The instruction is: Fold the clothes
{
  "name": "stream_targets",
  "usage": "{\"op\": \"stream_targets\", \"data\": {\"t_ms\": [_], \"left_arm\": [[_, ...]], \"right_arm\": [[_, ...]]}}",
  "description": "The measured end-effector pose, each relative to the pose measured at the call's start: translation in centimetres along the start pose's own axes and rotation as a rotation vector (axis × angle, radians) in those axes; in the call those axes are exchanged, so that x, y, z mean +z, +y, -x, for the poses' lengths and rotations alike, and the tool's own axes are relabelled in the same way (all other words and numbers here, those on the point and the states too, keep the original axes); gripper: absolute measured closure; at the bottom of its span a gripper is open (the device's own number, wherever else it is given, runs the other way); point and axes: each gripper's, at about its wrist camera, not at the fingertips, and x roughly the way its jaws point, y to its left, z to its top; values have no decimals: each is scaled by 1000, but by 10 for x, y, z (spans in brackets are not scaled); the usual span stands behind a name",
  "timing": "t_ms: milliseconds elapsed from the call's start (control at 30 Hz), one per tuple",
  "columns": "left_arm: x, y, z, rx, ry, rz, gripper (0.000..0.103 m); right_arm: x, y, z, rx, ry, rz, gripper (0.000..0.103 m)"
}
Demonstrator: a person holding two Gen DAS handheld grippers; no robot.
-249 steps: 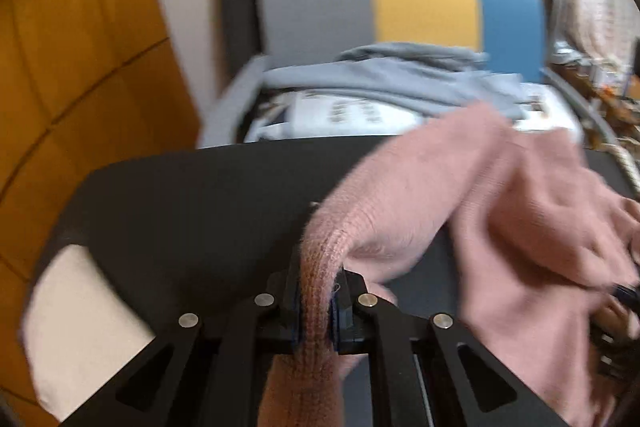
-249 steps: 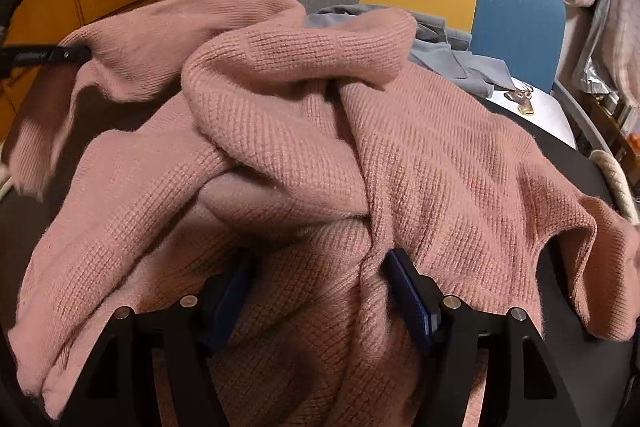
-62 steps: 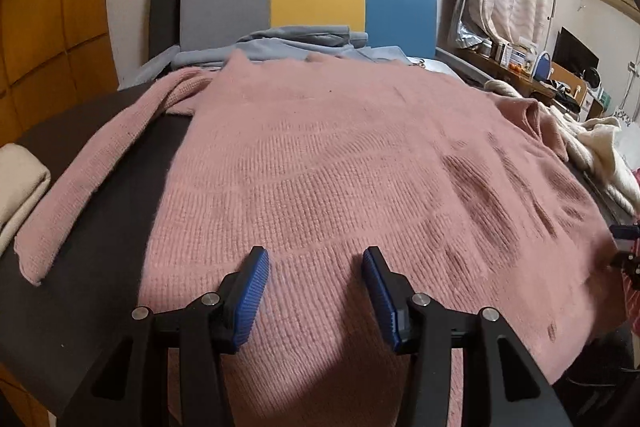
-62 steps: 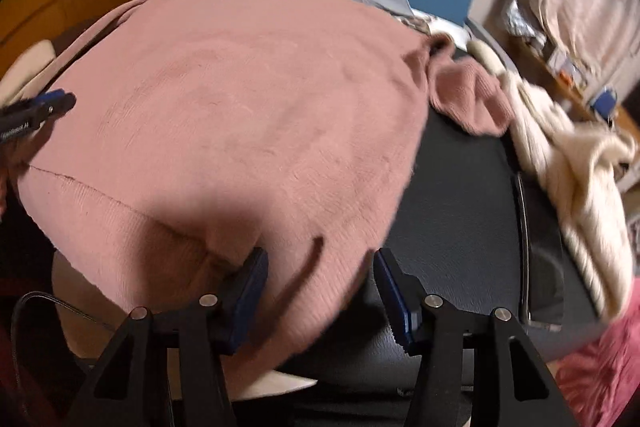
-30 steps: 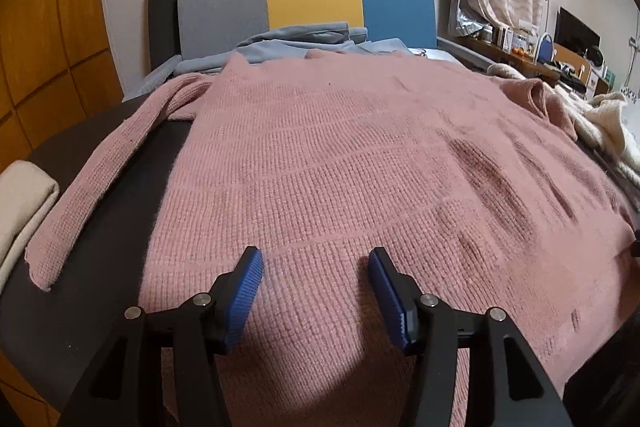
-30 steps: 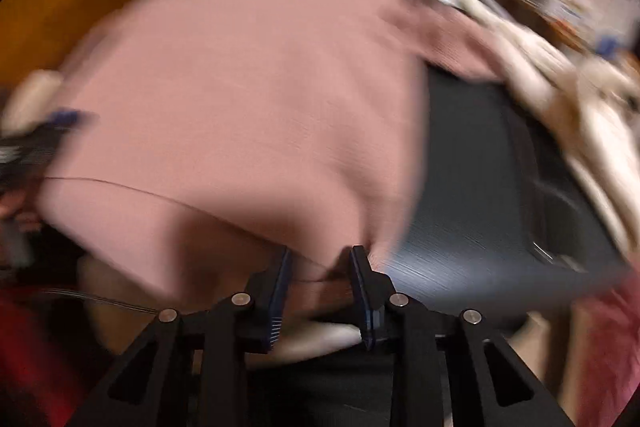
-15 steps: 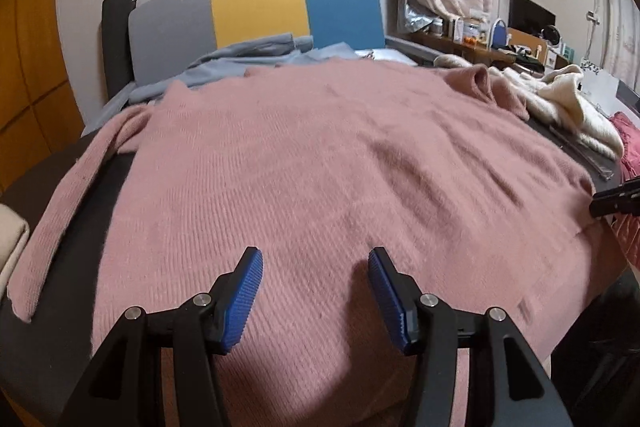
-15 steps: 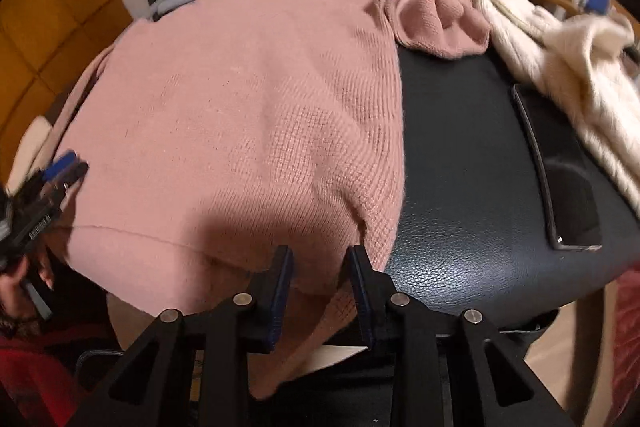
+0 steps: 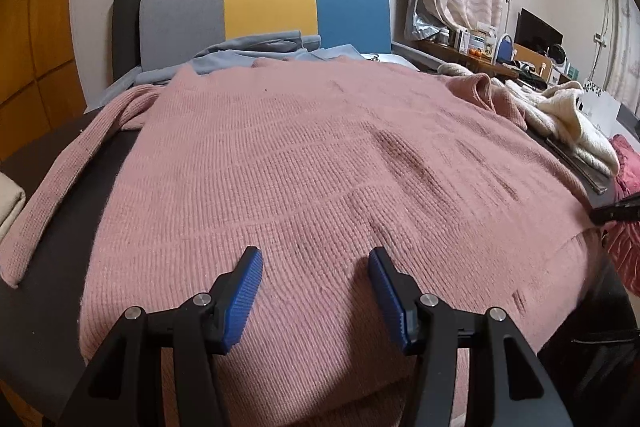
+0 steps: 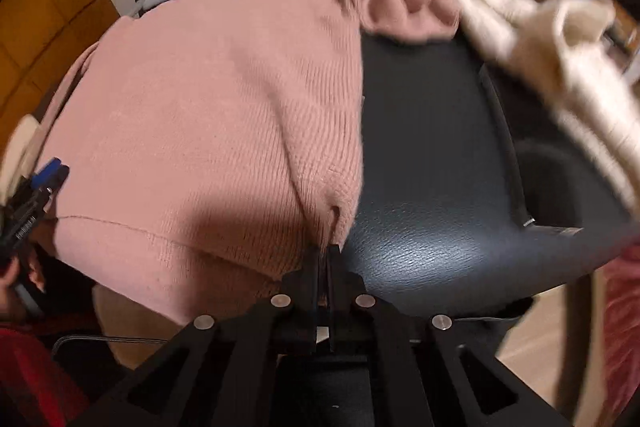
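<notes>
A pink knit sweater (image 9: 320, 163) lies spread flat over a black table (image 9: 52, 291), one sleeve stretched along the left. My left gripper (image 9: 316, 283) hovers open over the sweater's near hem, empty. In the right wrist view the sweater (image 10: 208, 107) covers the left of the table (image 10: 432, 147). My right gripper (image 10: 327, 259) is shut on the sweater's lower right hem corner at the table's front edge. The left gripper (image 10: 44, 179) shows at the far left of that view.
A cream sweater (image 10: 560, 59) lies on the table's right side, with a pink garment (image 9: 628, 187) beyond it. A chair (image 9: 264, 7) with a grey, yellow and blue back holds blue-grey clothes (image 9: 256, 51). A folded cream cloth (image 9: 10, 199) sits far left.
My right gripper has closed from open onto the sweater's hem corner. My left gripper stays open over the hem and has shifted only slightly.
</notes>
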Motion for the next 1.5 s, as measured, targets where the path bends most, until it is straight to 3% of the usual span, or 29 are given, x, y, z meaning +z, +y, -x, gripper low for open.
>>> {"op": "stream_targets", "data": {"t_ms": [100, 167, 233, 333, 433, 533, 667, 867, 900, 967, 1000, 1067, 1133, 1233, 1367, 1500], "left_arm": [[1, 8, 5, -10, 13, 6, 47], [-1, 13, 9, 13, 19, 13, 47], [-6, 20, 15, 8, 22, 35, 47], [-14, 25, 22, 12, 34, 25, 47], [-24, 36, 37, 29, 56, 26, 47], [-30, 62, 62, 5, 11, 114, 47], [-33, 97, 81, -39, -35, 258, 47], [-29, 93, 44, 76, 85, 281, 49], [-28, 91, 44, 90, 75, 267, 51], [-27, 89, 42, 84, 78, 255, 92], [-27, 91, 43, 60, 80, 265, 96], [-25, 95, 47, 27, 92, 276, 96], [-24, 100, 60, 9, 90, 282, 96], [-26, 114, 76, -1, 96, 311, 96], [-39, 118, 63, 34, 201, 279, 95], [-24, 118, 74, 23, 107, 291, 90]], "right_arm": [[13, 7, 25, 5, -67, 15, 93], [27, 15, 44, -17, -163, 38, 93], [41, 33, 48, 36, -216, 79, 93], [55, 71, 17, 102, -169, 162, 93], [53, 97, -26, 52, -60, 237, 92], [55, 95, -39, 40, -60, 236, 92], [56, 84, -41, 86, -58, 165, 92], [56, 87, -43, 56, -70, 185, 92], [56, 88, -44, 50, -73, 190, 92], [55, 88, -44, 45, -77, 191, 92], [56, 88, -44, 47, -77, 184, 92], [58, 88, -41, 53, -74, 183, 89], [60, 91, -36, 67, -79, 206, 76], [63, 95, -33, 94, -67, 238, 71], [75, 76, -50, 124, -2, 205, 65], [91, 81, -43, 96, -39, 246, 59]]}}
